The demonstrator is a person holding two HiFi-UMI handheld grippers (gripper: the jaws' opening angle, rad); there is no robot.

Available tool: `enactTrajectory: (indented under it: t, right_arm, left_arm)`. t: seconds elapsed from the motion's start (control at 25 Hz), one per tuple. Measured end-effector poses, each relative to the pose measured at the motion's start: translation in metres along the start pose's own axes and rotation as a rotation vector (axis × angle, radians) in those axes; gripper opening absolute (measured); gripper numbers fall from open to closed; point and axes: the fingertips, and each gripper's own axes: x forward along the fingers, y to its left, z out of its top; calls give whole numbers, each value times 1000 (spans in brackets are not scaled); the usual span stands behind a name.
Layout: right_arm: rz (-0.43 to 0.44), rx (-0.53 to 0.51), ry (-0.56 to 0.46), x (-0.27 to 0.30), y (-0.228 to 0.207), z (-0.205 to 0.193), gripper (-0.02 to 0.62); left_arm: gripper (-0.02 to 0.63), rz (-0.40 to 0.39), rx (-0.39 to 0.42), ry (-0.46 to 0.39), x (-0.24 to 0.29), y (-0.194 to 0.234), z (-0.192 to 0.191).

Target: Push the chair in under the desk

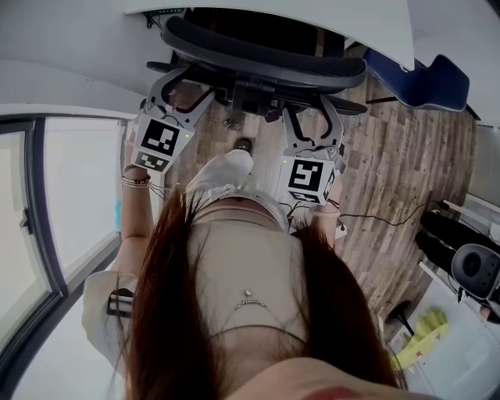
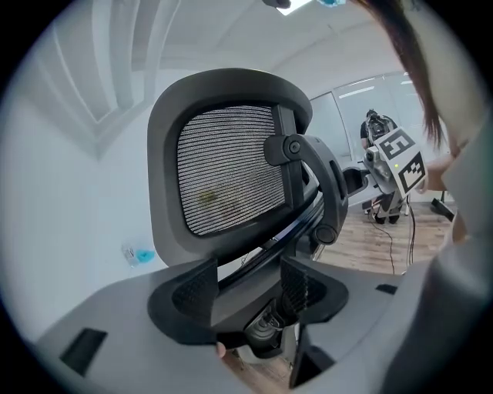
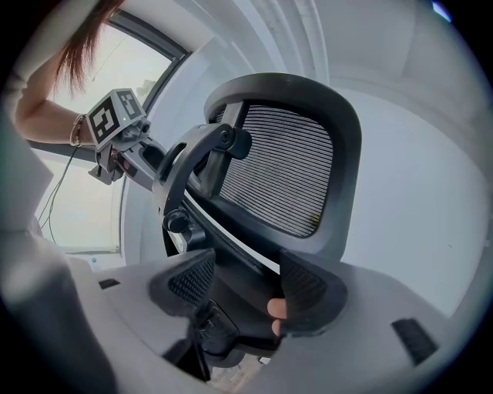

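Wood floor (image 1: pixel 406 156); chair (image 1: pixel 266 58) faces desk (image 1: pixel 351 19).

Right gripper (image 3: pixel 245 281) jaws apart, straddling chair (image 3: pixel 279 178) back frame; mesh backrest above.

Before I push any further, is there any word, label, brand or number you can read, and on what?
No readable words, brands or numbers in any view.
Left marker cube and right marker cube: black-and-white square patterns, not text.
Small blue-tinted item by the wall: too blurred to read.
Chair: no label visible.
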Motion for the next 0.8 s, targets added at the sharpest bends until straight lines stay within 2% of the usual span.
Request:
enactTrajectory:
  t: [0.28, 0.8]
  right_arm:
    - [5, -5, -32, 4, 0, 7, 273]
    - [-10, 1, 1, 12, -5, 8, 273]
  left_arm:
    - [242, 5, 2, -10, 1, 3, 2]
    - [242, 4, 6, -22, 7, 14, 6]
